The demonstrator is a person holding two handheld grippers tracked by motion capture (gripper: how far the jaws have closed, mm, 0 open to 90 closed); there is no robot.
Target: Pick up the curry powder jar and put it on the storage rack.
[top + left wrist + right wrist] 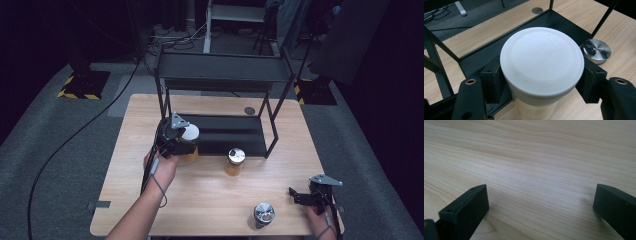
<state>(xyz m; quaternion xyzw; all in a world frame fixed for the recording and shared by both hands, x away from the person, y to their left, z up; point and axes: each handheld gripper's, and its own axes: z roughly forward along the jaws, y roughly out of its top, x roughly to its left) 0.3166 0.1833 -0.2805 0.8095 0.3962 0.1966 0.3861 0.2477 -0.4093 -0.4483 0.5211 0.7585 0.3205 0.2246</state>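
Jars are what this job is about, and from where I stand it looks to be only starting: the black rack [220, 135] at the back of the tabletop [210, 200] has nothing on its lower shelf, and nothing that I can see on the top one. One white-lidded jar [542, 60] is in the left gripper [176, 136], held at the rack's front left corner, just short of the lower shelf; my guess is that it is bound for that shelf. Two more jars wait: one with a silver lid [236, 161] just in front of the rack, another [264, 215] near the front edge of the tabletop. So I judge one jar in hand and two left to fetch. On the left gripper the fingers [492, 82] are clamped on either side of the jar just under its lid. The right gripper [305, 196] rests low at the front right of the tabletop, its fingers [465, 211] wide apart with only bare wood between them, holding nothing.
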